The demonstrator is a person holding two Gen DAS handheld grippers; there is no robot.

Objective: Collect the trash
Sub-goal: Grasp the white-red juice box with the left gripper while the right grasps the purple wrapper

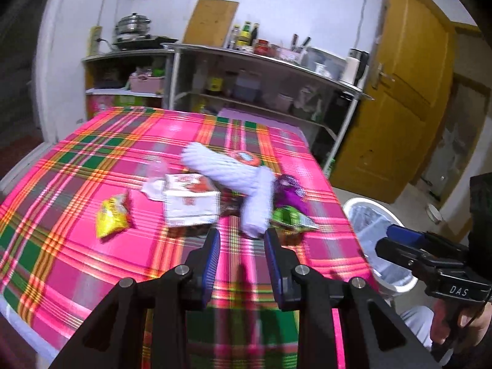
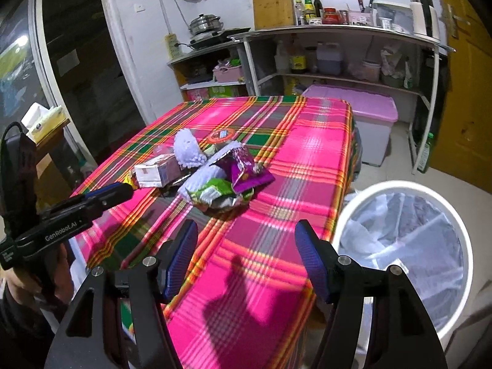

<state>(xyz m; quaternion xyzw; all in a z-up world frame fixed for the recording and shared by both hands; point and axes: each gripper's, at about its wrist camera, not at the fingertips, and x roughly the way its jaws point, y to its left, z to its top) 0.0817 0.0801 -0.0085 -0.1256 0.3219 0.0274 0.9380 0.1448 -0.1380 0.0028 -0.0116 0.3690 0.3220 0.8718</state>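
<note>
The trash sits in a loose pile near the middle of the tabletop (image 2: 307, 153), which is covered in a pink plaid cloth. In it I can pick out a white carton (image 2: 153, 170) on the pile's left, two pieces of white foam netting (image 2: 187, 147), a purple wrapper (image 2: 246, 169) and a green wrapper (image 2: 212, 192) at the near side, touching one another. A yellow snack bag (image 1: 112, 215) lies by itself toward the left edge (clear only from my left camera, and blurred there). A round orange lid (image 2: 222, 135) lies just behind the pile.

My left gripper (image 1: 242, 246) hangs over the near part of the cloth, jaws set narrow with nothing between them. My right gripper (image 2: 246, 246) is spread wide over the near right corner, also empty.

Off the tabletop's right edge stands a white bin (image 2: 402, 236) with a clear liner. Behind the table are metal shelves (image 2: 338, 33) with bottles and a pot.
</note>
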